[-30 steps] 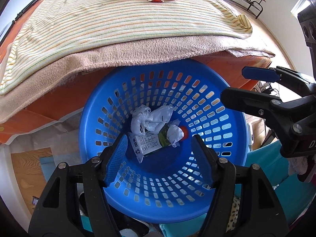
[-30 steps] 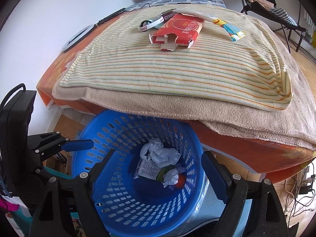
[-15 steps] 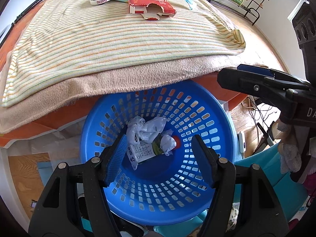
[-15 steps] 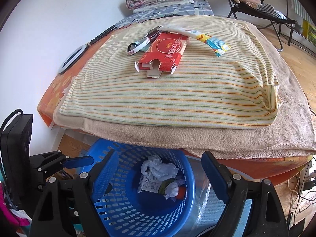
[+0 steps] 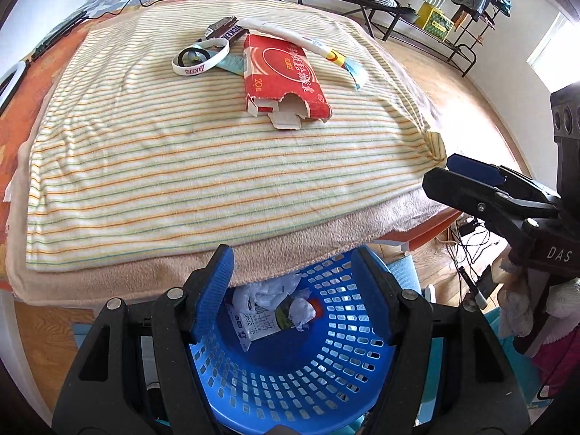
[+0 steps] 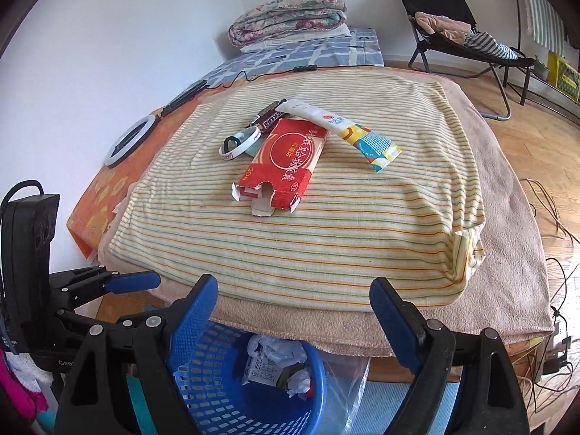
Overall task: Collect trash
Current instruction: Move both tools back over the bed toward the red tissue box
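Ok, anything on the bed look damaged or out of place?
Yes: the red carton on the striped blanket is torn open at its near end, flaps ragged. It also overlaps the long wrapper. Nothing looks spilled.

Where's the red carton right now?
The red carton lies flat mid-bed on the striped blanket in both views, torn end toward the grippers, between the white wristband on its left and the long wrapper.

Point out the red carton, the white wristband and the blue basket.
red carton (image 6: 286,161): right wrist view, on its printed top face.
white wristband (image 5: 203,67): left wrist view, on the near lettered band.
blue basket (image 5: 337,355): left wrist view, on its perforated inner wall.
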Available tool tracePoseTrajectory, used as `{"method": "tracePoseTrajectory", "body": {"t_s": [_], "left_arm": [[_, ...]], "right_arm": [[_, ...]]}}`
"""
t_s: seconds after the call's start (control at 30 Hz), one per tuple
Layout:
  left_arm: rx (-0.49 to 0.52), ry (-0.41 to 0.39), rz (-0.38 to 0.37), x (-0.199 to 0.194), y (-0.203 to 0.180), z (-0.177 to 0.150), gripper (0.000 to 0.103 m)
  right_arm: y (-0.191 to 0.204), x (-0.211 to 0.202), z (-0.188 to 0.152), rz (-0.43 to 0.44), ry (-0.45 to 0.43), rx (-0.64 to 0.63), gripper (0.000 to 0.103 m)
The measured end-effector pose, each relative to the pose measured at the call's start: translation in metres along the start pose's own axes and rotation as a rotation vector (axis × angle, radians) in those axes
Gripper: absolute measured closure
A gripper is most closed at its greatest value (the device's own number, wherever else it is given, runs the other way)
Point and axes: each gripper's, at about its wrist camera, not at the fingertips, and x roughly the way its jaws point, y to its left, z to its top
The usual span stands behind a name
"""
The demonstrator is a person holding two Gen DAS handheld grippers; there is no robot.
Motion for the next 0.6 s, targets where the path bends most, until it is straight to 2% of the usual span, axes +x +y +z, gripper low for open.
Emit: {"method": "tracePoseTrajectory", "body": {"t_s": [0.13, 0.3, 0.43, 0.6], "left_arm": [[-0.023, -0.018, 0.008, 0.000, 0.009, 0.020, 0.034], [-0.098, -0.044, -0.023, 0.003, 0.023, 0.049, 0.034], [-0.134, -0.053, -0.050, 0.012, 0.030, 0.074, 0.034], [-0.190, -0.025, -0.099, 0.032, 0.038, 0.099, 0.034]], "right_arm": [[-0.009, -0.001, 0.022, 0.002, -0.021, 0.000, 0.016], [-0.017, 0.005, 0.060, -0.016, -0.061, -0.029, 0.016], [-0.028, 0.024, 0.093, -0.022, -0.060, -0.038, 0.016], [-0.038, 0.059, 0.124, -0.035, -0.025, -0.044, 0.016]]}}
